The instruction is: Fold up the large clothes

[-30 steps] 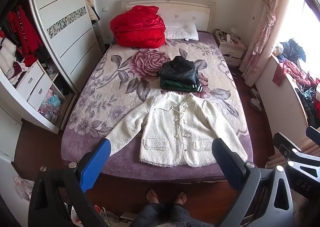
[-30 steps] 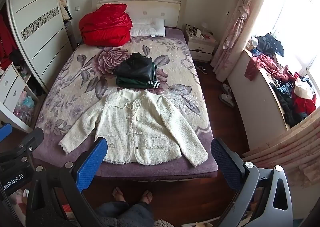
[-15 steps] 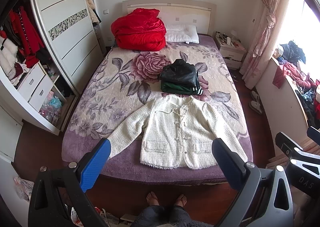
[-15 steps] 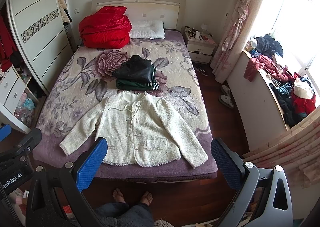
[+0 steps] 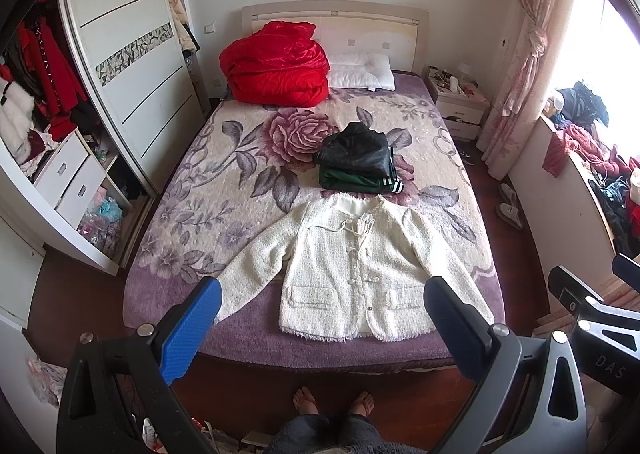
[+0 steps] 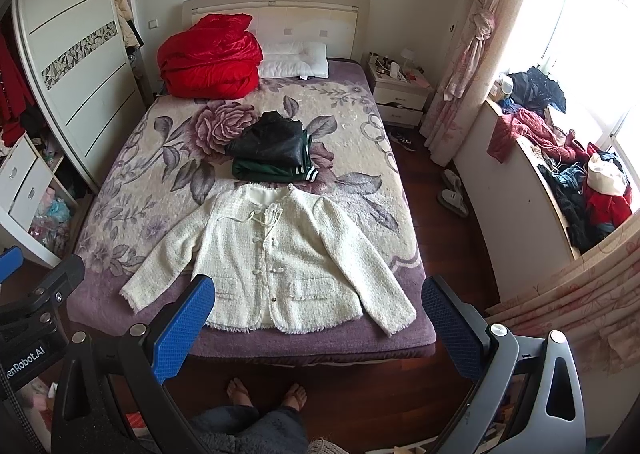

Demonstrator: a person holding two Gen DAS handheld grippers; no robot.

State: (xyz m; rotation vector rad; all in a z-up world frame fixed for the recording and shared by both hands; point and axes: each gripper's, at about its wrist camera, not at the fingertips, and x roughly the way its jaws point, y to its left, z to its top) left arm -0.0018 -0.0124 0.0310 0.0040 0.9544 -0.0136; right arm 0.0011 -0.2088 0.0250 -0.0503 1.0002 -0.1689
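A cream tweed jacket lies flat and face up at the foot of the bed, sleeves spread to both sides, hem near the bed's edge. My left gripper is held high above the foot of the bed, open and empty. My right gripper is also open and empty, at a similar height. Neither touches the jacket. Past the collar sits a folded stack, a black garment on a green one.
A red quilt and white pillow lie at the headboard. An open wardrobe stands left, a nightstand and cluttered window ledge right. A person's bare feet stand on the wood floor below.
Both views have tilted slightly, so the bed and jacket sit a little lower in frame. The jacket and both open grippers are otherwise unchanged.
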